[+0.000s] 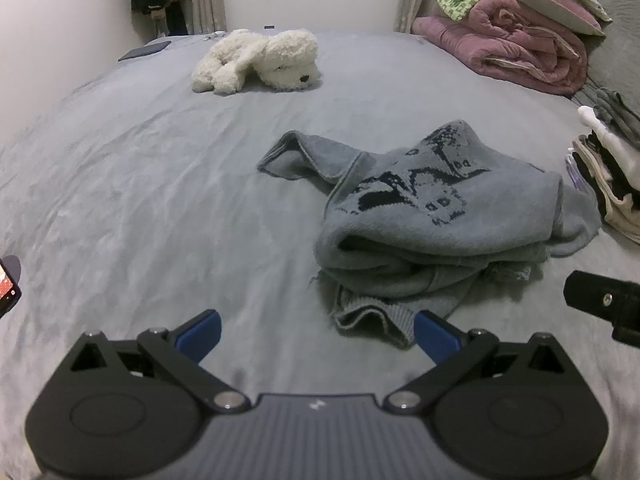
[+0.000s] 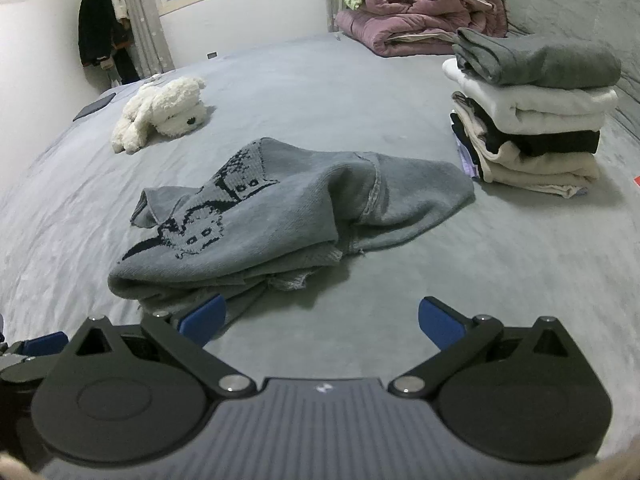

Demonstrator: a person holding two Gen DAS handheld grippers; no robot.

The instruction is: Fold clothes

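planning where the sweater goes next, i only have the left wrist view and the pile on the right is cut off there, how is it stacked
Observer: The folded pile stands neat and upright on the bed, with a gray garment on top, a white one under it, then black and cream layers.

Operator: ok and is the right gripper holding anything, i only see a black bit of it

Observer: No. The right gripper is open with nothing between its fingers, low over the bed at the near edge of the gray sweater.
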